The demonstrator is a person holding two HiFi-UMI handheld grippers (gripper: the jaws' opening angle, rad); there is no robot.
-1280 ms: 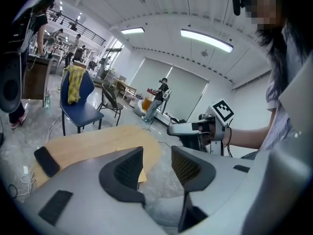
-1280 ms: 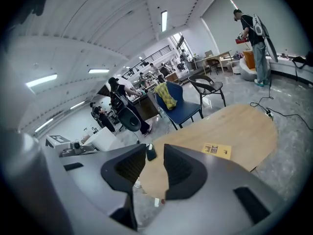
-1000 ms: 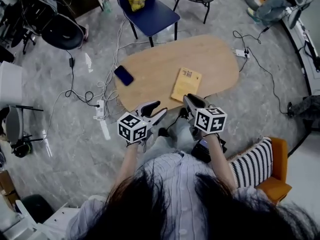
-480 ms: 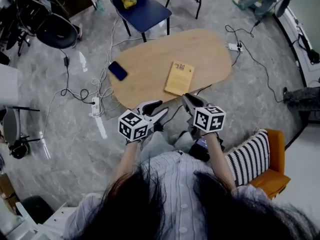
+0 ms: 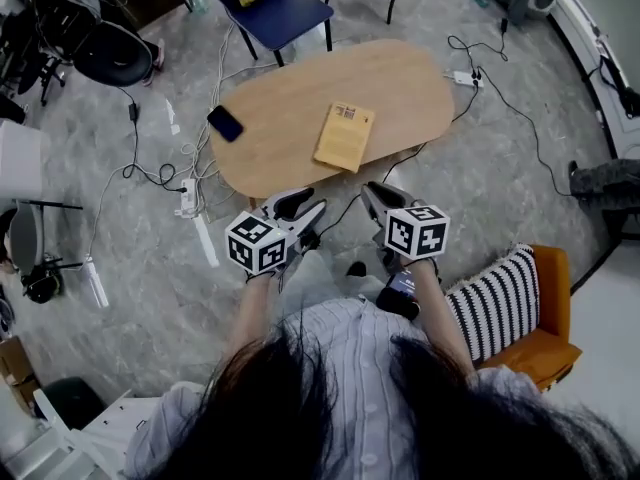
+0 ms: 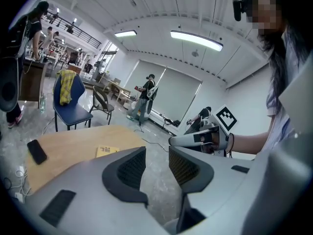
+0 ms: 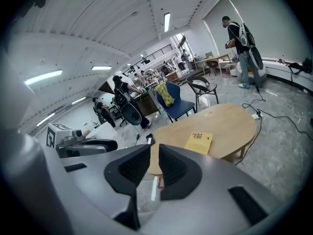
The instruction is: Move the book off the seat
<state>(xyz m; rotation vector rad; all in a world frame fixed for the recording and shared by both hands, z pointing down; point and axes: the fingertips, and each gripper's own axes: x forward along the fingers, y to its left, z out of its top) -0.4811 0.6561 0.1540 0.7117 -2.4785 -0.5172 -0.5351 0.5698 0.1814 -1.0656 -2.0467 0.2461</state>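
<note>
A yellow book lies flat on the oval wooden table, also seen in the left gripper view and the right gripper view. Both grippers hover short of the table's near edge, over the floor and the person's lap. My left gripper is open with a clear gap. My right gripper shows a narrow gap. Both pairs of jaws have just been closing, and nothing is between them. Neither touches the book.
A dark phone lies on the table's left end. A blue chair with a yellow cloth stands beyond the table. An orange seat with a striped cushion is at my right. Cables and a power strip run over the floor.
In the head view the table, book and phone have slid up and away, so both grippers now sit farther from the table's edge. The book has not moved on the table.
</note>
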